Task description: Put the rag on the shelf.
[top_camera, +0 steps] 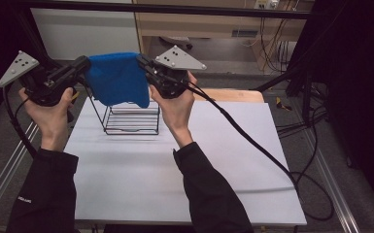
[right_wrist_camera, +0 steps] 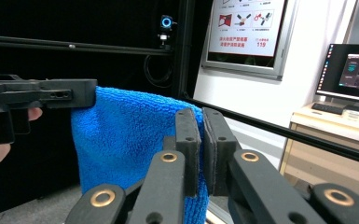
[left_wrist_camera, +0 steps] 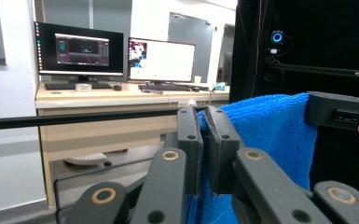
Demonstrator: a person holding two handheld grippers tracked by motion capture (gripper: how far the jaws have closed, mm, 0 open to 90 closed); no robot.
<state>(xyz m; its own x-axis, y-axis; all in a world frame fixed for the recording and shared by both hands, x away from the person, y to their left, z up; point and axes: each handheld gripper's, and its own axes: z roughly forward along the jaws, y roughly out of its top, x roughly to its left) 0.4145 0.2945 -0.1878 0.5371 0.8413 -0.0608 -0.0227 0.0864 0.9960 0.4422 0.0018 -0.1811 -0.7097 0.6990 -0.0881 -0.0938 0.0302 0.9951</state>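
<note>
Cloth: the blue towel [top_camera: 116,77] hangs in the air between my two grippers, stretched along its top edge and drooping below it.
Left grip: my left gripper [top_camera: 82,64] has its jaws pressed together on the towel's left top corner; in the left gripper view the blue pile is squeezed between the two pads.
Right grip: my right gripper [top_camera: 143,63] pinches the opposite top corner the same way, jaws closed on the fabric.
Long axis: the held edge runs roughly level from one gripper to the other, parallel to the table's far edge.
Rack: the black wire rack [top_camera: 131,119] stands on the white table [top_camera: 184,160] near its far-left corner, directly under the towel.
Key relation: the towel's lower hem hangs over the rack's top, and I cannot tell whether it touches the wires.
Nearer hand: both are about equally close to the rack, left gripper above its left end, right gripper above its right end.
Likely move: I judge the towel is to be lowered and draped over the rack, both hands descending together so the edge stays level.
</note>
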